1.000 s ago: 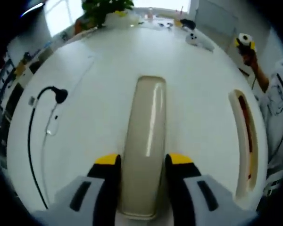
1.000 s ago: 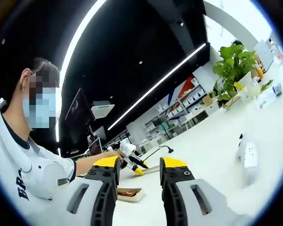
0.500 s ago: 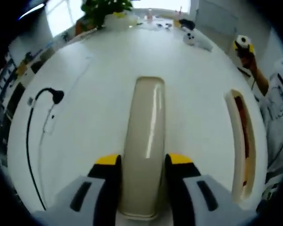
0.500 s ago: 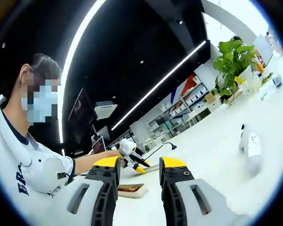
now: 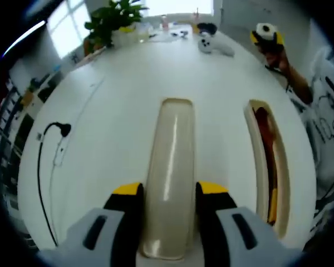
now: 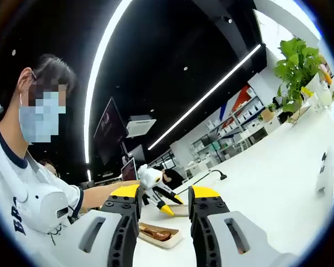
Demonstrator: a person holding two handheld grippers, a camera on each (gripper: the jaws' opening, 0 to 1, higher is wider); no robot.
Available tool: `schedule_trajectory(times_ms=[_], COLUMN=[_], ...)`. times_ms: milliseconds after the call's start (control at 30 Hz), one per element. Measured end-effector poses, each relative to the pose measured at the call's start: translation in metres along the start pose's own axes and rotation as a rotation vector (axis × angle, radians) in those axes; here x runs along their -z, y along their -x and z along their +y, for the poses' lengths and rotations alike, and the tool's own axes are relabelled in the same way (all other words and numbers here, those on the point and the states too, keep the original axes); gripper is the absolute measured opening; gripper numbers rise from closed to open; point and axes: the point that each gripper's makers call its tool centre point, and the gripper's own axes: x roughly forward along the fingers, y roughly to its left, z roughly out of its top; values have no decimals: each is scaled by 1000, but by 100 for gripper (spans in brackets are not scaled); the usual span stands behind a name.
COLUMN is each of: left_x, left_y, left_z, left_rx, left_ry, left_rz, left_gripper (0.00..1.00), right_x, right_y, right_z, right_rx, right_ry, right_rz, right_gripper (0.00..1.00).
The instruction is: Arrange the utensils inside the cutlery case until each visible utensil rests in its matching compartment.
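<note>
The left gripper (image 5: 168,194) has its jaws squeezed on both sides of the long beige lid (image 5: 170,167) of the cutlery case, and I think it should lift it straight and level, holding firm so the smooth lid does not slip. The open case tray (image 5: 257,161), with brown and yellow utensils (image 5: 265,150) inside, lies just beside the lid on the white table (image 5: 111,111). A black cable (image 5: 44,161) lies well apart, and the right gripper (image 6: 163,199) is up in the air, jaws apart and holding nothing
</note>
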Motion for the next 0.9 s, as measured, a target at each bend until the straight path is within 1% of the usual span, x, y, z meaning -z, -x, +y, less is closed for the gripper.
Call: schedule_trajectory(times_ms=[67,133,200,233,300,367,467,500,567,633,667,700,733,767,800,833,867,900], left_x=[0,3,5,5,5,7,12,12,12,15,13,14,14,14,14,14,14,14], left_y=[-5,-7,-6,-5,-2,0,2,3,2,1,1,0,1,1,1,1,1,1], left_z=[-10,-11,-12,-13,-10,-15,-18,-20,-25,-28,-26,-25,-24,-22,-22,-21,-20,-19], left_rx=[2,-13,-21,-18,-6,0,-6,0,11,17,9,10,8,8,8,8,7,5], left_ry=[-4,6,-2,-1,1,-7,-17,-13,-9,-14,-23,-24,-20,-19,-17,-17,-16,-18], left_rz=[4,19,28,27,20,21,28,23,10,13,2,1,-3,-7,-10,-13,-16,-22], left_gripper=[40,40,40,40,40,40,40,40,40,40,40,40,40,40,40,40,40,40], right_x=[-6,-10,-8,-8,-10,-12,-12,-8,0,11,23,29,34,37,43,48,51,56], right_y=[-3,-4,-3,-1,2,6,6,5,-2,-11,-16,-18,-23,-30,-34,-39,-44,-48], right_z=[1,9,11,8,7,7,1,-5,-15,-26,-31,-33,-38,-40,-41,-42,-44,-46], right_rx=[-9,-40,-52,-37,-29,-28,-16,4,39,90,97,96,100,98,90,86,81,81], right_ry=[-3,11,10,18,26,28,-6,-33,-42,-36,-6,5,5,-14,-52,-68,-51,-31], right_rz=[-1,-8,11,24,27,27,24,40,86,161,238,276,296,297,321,345,363,403], right_gripper=[32,33,34,34,34,34,33,31,28,23,19,12,11,11,11,11,11,11])
